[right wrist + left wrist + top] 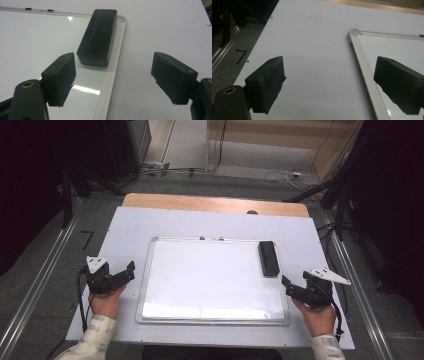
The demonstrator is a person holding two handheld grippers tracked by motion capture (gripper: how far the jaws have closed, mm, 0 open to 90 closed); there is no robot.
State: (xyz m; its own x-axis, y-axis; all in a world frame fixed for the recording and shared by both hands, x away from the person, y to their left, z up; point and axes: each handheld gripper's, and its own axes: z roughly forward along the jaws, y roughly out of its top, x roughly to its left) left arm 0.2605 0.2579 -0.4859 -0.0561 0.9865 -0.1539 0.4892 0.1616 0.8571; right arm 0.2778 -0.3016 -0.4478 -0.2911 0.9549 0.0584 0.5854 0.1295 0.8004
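Lying on the glossy, aluminium-framed whiteboard [37, 47], a boxy, perhaps plastic black eraser [97, 37] before the wide-open, empty right gripper [113, 80].

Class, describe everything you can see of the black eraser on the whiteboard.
The eraser is a black, rounded rectangular block, seemingly plastic, with a small rectangular mark on top. It lies flat at the whiteboard's far right corner, lengthwise along the right frame and partly over it. Nothing grips it; the right hand-held gripper sits open just short of it.

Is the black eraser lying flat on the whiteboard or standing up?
Lying flat. The black eraser rests on its wide face at the whiteboard edge, along the silver frame, ahead of the open right hand-held gripper.
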